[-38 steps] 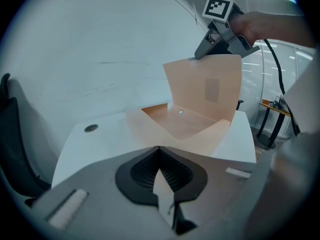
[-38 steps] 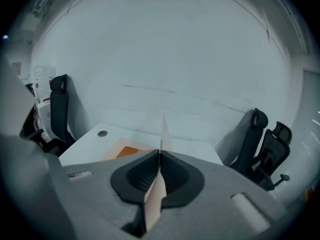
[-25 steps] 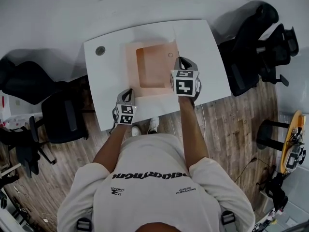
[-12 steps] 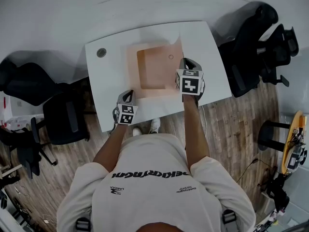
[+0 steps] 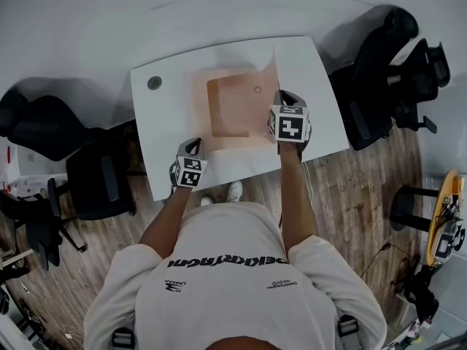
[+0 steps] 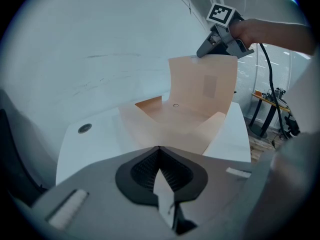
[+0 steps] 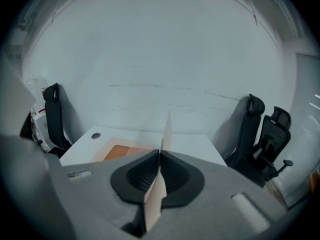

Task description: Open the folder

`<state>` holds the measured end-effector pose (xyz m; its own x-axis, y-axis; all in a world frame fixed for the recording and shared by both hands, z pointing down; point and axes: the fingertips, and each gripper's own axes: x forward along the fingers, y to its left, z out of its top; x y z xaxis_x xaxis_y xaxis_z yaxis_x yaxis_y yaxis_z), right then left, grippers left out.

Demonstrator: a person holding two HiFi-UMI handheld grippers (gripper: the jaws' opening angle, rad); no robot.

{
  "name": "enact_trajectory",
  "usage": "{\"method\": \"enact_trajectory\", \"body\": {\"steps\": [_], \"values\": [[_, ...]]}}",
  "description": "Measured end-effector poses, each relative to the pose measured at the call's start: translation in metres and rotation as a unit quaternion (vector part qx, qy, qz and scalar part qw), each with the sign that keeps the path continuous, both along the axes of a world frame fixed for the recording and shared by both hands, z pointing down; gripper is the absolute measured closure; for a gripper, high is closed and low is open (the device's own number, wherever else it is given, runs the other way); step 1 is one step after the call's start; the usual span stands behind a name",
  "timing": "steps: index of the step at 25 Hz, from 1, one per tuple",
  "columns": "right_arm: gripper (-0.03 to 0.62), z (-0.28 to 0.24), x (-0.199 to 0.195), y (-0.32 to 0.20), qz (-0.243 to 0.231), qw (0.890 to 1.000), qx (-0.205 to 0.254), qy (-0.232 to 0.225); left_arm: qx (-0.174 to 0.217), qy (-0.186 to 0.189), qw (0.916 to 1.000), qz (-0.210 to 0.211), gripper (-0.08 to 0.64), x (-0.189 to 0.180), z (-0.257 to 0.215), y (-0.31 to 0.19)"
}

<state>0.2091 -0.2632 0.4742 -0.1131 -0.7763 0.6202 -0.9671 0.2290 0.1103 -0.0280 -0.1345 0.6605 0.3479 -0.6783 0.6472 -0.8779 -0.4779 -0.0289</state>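
Observation:
A tan folder lies on the white table. My right gripper is shut on the near edge of its front cover and holds it raised, nearly upright, over the folder's right side. In the right gripper view the cover runs edge-on between the closed jaws of the right gripper. The left gripper view shows the lifted cover hanging from my right gripper. My left gripper is shut on the folder's near left corner, with a thin sheet pinched between its jaws.
A round cable grommet sits in the table's far left corner. Black office chairs stand right of the table and left of it. A wooden floor lies under the near edge.
My right gripper has drifted to the right with the cover, and the cover now stands steeper, showing more of the folder's inside. The left gripper has stayed put.

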Motion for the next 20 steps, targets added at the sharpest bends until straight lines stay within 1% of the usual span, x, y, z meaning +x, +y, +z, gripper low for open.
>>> {"method": "enact_trajectory", "body": {"steps": [7,10,12,16,20], "values": [[0.581,-0.001,0.010,0.000,0.001,1.000,-0.001,-0.004,-0.005,-0.003,1.0000,-0.002,0.569,0.000,-0.001,0.001],[0.581,0.001,0.014,-0.002,-0.004,1.000,-0.001,0.004,-0.008,-0.001,1.0000,-0.003,0.569,0.000,-0.001,0.000],[0.581,0.002,0.017,-0.004,-0.006,1.000,-0.003,0.007,-0.003,0.003,1.0000,-0.002,0.569,0.003,-0.002,-0.002],[0.581,0.002,0.019,-0.005,-0.010,1.000,0.002,0.007,-0.016,0.002,0.9999,-0.004,0.569,0.000,-0.002,0.000],[0.581,0.004,0.025,-0.008,-0.013,1.000,0.009,0.018,-0.017,0.003,0.9998,-0.005,0.569,0.000,-0.003,0.000]]}}
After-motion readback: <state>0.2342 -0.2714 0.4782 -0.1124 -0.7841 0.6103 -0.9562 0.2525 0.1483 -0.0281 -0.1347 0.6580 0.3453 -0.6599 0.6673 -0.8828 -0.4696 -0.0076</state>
